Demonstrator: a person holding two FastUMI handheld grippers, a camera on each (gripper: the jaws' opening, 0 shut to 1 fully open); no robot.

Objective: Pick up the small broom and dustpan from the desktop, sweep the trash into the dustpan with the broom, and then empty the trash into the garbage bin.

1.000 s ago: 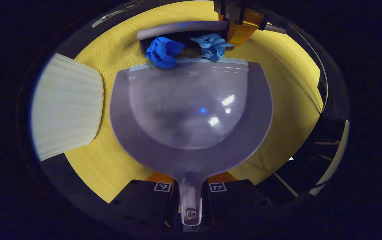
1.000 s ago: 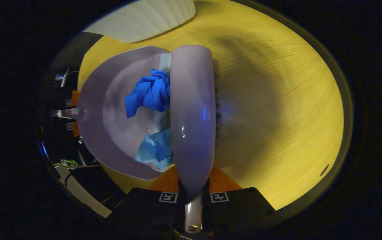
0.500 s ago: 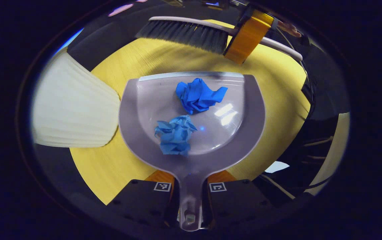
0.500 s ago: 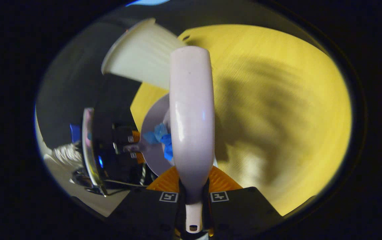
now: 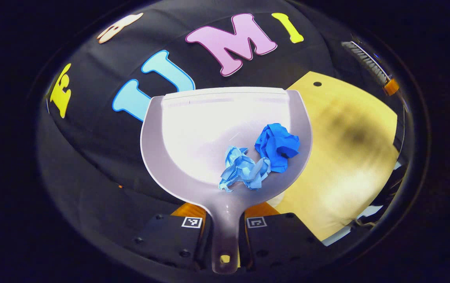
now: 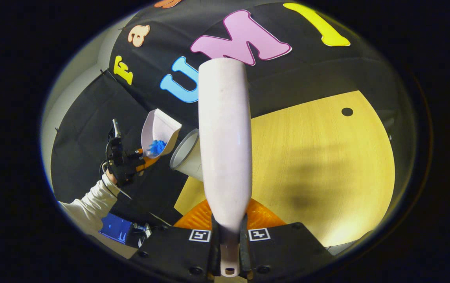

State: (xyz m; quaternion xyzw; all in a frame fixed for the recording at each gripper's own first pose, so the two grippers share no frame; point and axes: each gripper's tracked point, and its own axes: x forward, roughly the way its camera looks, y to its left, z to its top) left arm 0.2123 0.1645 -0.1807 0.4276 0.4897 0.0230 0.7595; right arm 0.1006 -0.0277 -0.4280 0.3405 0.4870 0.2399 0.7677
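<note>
Left hand-held gripper (image 5: 225,232) clamping the stem handle of the pale lilac plastic dustpan (image 5: 193,129), both fingers pressing on it, pan lifted clear of the yellow wood-grain tabletop (image 5: 350,157) and tilting up against the black cloth wall. Lying in the pan near the handle end, toward its right side: a crumpled light-blue paper ball (image 5: 244,171) touching a crumpled dark-blue paper ball (image 5: 278,146). Right hand-held gripper (image 6: 228,243) gripping the handle of the small pale broom (image 6: 225,141), its smooth back facing the camera, raised above the tabletop. Seen from the right gripper view, dustpan sitting just beside the rim of the white ribbed garbage bin (image 6: 187,157), a white sleeve (image 6: 87,204) trailing behind.
</note>
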